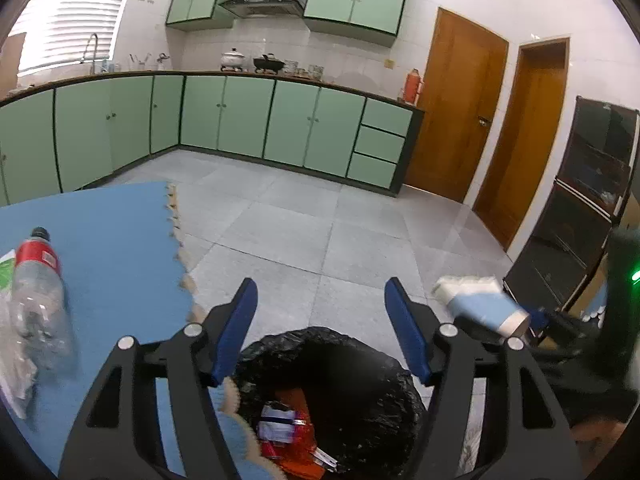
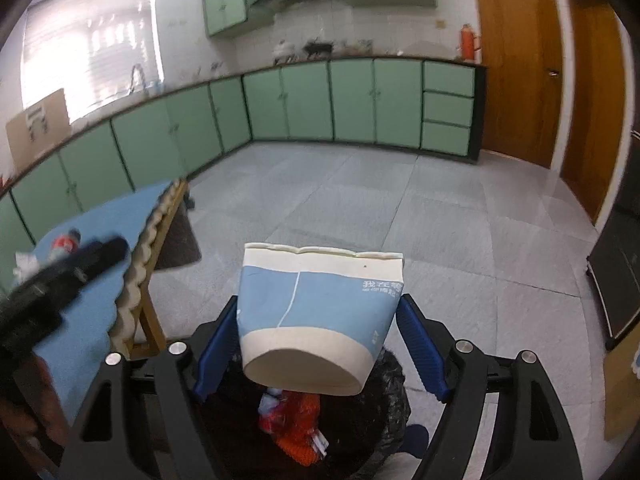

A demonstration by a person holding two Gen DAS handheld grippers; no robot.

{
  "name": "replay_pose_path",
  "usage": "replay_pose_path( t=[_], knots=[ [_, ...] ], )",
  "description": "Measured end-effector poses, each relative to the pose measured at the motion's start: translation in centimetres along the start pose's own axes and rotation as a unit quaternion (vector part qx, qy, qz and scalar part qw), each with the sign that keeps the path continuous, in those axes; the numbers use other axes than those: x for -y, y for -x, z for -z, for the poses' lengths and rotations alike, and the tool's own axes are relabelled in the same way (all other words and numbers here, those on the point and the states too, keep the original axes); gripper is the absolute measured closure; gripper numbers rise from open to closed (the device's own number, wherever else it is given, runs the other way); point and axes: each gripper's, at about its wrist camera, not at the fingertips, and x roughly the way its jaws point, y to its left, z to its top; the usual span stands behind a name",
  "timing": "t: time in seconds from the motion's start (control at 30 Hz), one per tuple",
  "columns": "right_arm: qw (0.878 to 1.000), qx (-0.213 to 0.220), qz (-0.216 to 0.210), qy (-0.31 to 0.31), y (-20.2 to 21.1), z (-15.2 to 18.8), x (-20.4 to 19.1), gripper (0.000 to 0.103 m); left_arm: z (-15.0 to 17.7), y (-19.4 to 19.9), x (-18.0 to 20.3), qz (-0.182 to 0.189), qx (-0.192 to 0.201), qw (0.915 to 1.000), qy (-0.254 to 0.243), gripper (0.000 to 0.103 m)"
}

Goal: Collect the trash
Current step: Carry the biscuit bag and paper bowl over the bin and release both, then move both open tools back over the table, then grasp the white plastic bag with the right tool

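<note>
Right gripper [image 2: 320, 344] pinches our squashed paper cup [image 2: 316, 316] over the black-lined bin [image 2: 384, 408] at 6 o'clock; left gripper [image 1: 320, 332] gapes empty; early release risks rim bounce

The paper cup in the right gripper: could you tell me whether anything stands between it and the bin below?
Nothing visible does. The paper cup sits between the right gripper's fingers, directly above the open mouth of the black-lined bin, which holds only red wrappers at the bottom. The left gripper is open and empty.
</note>
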Motion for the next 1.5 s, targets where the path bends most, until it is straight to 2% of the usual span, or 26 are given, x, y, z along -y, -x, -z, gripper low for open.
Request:
replay_pose_path(
  t=[0.17, 0.5, 0.67, 0.73, 0.87, 1.03, 1.13, 1.23, 1.4, 1.5],
  knots=[
    [1.0, -0.011, 0.0, -0.009, -0.7, 0.2, -0.3, 0.018, -0.8, 1.5, -1.1, -0.019, 0.015, 0.9997, 0.006, 0.032],
    [1.0, 0.01, -0.007, -0.01, 1.5, -0.7, -1.5, 0.013, -2.4, 5.0, -2.4, -0.041, 0.04, 0.9983, 0.013, 0.026],
    [0.999, 0.026, -0.024, -0.001, 2.8, -1.7, -3.5, 0.01, -3.0, 7.8, -3.8, -0.058, 0.056, 0.9966, 0.015, 0.023],
    [0.999, 0.03, -0.031, 0.003, 3.2, -2.1, -4.5, 0.008, -3.2, 9.1, -4.7, -0.072, 0.062, 0.9953, 0.017, 0.016],
    [0.998, 0.035, -0.059, 0.015, 3.7, -2.5, -7.4, 0.006, -3.5, 11.7, -7.4, -0.107, 0.07, 0.9916, 0.023, 0.012],
    [0.995, 0.023, -0.097, 0.032, 3.2, -2.5, -11.9, 0.006, -2.5, 15.5, -12.3, -0.173, 0.07, 0.9815, 0.044, 0.01],
    [0.992, 0.019, -0.118, 0.052, 2.8, -2.4, -15.0, 0.006, -1.1, 17.7, -15.8, -0.226, 0.06, 0.9707, 0.055, 0.01],
    [0.988, 0.017, -0.136, 0.071, 2.4, -2.0, -18.2, 0.006, 0.1, 19.3, -18.6, -0.26, 0.052, 0.9614, 0.073, 0.01],
    [0.981, 0.011, -0.164, 0.101, 1.1, -1.5, -23.2, 0.007, 1.3, 21.2, -21.8, -0.293, 0.039, 0.951, 0.09, 0.01],
    [0.977, 0.003, -0.18, 0.113, 0.7, -1.2, -25.3, 0.011, 2.0, 21.7, -22.9, -0.301, 0.025, 0.9487, 0.095, 0.01]
  ],
)
